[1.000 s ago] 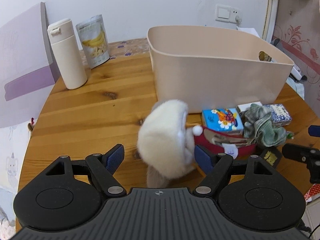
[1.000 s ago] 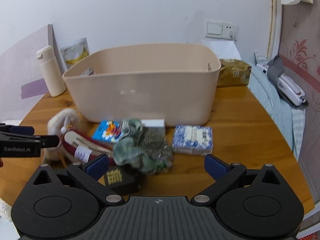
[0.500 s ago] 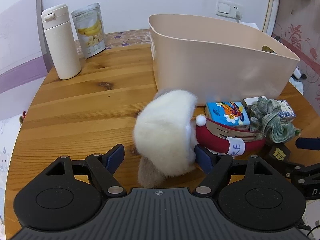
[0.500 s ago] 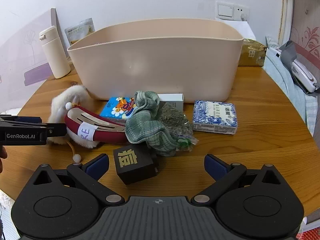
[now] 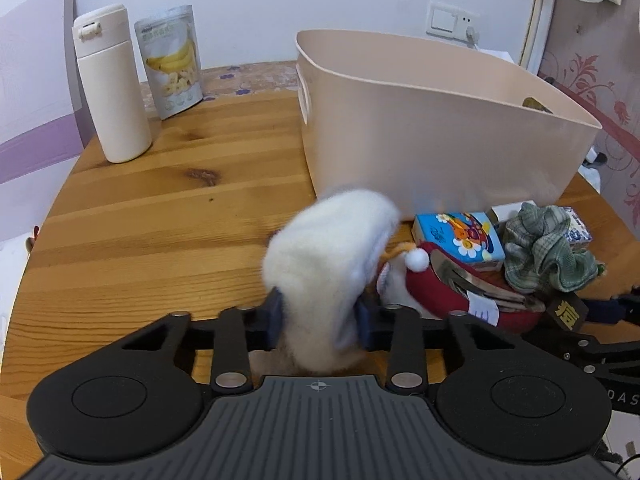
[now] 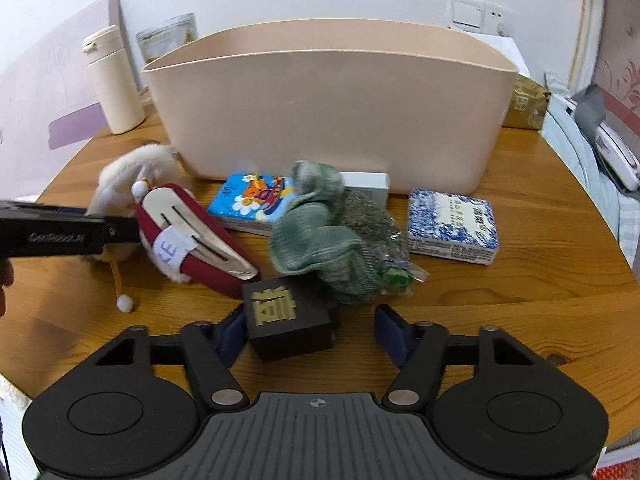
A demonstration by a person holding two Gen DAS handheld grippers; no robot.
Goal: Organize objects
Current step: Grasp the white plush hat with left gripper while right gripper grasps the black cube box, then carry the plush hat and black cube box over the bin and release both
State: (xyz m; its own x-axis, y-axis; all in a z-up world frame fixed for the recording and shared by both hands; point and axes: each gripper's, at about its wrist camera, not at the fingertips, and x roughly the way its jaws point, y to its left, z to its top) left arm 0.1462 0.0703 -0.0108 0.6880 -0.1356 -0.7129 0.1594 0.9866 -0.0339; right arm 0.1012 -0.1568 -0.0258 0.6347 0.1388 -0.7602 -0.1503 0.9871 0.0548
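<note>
left gripper [image 5: 318,316] closing on white plush [image 5: 328,256]; right gripper [image 6: 308,330] closing around black box [image 6: 288,320]

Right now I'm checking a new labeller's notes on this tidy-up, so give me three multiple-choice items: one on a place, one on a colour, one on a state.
1. Where does the white bottle stand?
A. inside the tub
B. on the table, beside the banana pouch
C. on the blue box

2. What colour is the character on the black box?
A. gold
B. red
C. white

3. What lies between the left tongs' fingers?
A. the green cloth
B. nothing
C. the white furry toy

Answers:
1 B: it stands on the wooden table, left of the beige tub, next to the pouch.
2 A: the raised mark on the lid is gold.
3 C: the closing blue pads press into the fur on both sides.
</note>
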